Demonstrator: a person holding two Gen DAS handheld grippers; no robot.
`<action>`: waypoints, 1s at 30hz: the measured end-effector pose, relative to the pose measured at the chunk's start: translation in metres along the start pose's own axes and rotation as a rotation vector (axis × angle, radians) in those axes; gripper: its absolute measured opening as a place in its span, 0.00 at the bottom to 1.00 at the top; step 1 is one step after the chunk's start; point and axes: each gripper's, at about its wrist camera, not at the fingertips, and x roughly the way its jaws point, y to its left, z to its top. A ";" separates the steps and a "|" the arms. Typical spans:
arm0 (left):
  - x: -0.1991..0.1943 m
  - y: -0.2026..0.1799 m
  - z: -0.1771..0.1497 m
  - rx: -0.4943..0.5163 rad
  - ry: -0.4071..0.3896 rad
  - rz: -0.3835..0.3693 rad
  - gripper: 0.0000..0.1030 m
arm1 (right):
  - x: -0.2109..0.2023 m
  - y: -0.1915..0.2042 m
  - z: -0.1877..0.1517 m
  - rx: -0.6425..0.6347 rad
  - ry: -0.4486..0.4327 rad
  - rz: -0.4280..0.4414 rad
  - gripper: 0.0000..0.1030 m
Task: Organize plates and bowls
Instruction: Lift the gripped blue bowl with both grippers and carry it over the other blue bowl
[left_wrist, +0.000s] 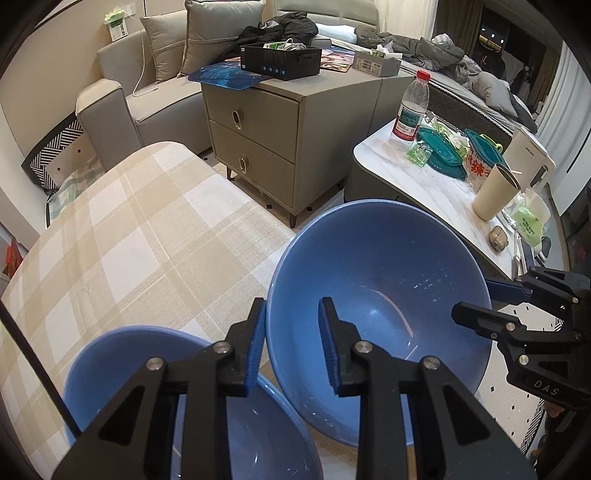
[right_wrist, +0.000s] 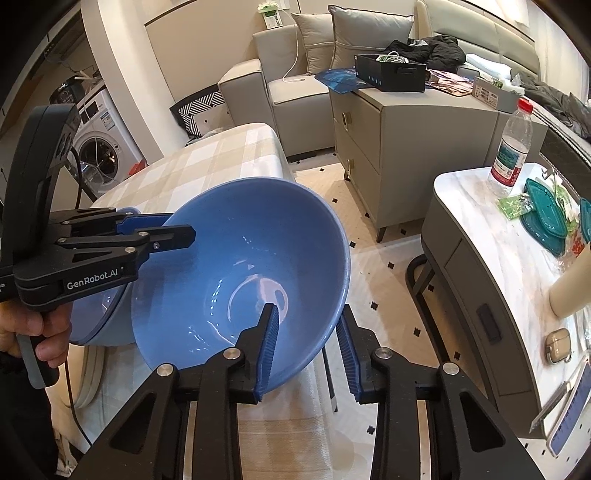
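A large blue bowl (left_wrist: 380, 280) (right_wrist: 236, 240) is tilted up over the checked tablecloth (left_wrist: 129, 229) (right_wrist: 207, 162), its opening facing both cameras. My left gripper (left_wrist: 293, 343) (right_wrist: 173, 227) is shut on its left rim, one pad outside the wall and one inside. On the opposite rim my right gripper (right_wrist: 308, 343) (left_wrist: 480, 301) is shut on the wall in the same way. A second blue bowl (left_wrist: 122, 365) (right_wrist: 99, 325) sits on the cloth beside and partly under the tilted one. Whether the two bowls touch is hidden.
To the right stands a marble side table (left_wrist: 424, 184) (right_wrist: 480, 221) with a water bottle (left_wrist: 408, 107), teal lids (left_wrist: 439, 151), a cream cup (left_wrist: 495, 195) and a white kettle (left_wrist: 528, 151). A grey nightstand (left_wrist: 255, 122) and a sofa (left_wrist: 155, 92) lie behind. A hand (right_wrist: 37, 332) grips the left handle.
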 end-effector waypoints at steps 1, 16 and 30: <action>0.000 0.000 0.000 -0.001 -0.001 0.000 0.26 | 0.000 0.000 0.000 0.001 -0.001 -0.001 0.31; -0.013 -0.003 0.004 -0.007 -0.036 -0.016 0.26 | -0.010 -0.001 0.006 0.004 -0.027 -0.022 0.31; -0.045 -0.004 0.008 -0.018 -0.107 -0.025 0.26 | -0.031 0.008 0.015 -0.022 -0.070 -0.048 0.31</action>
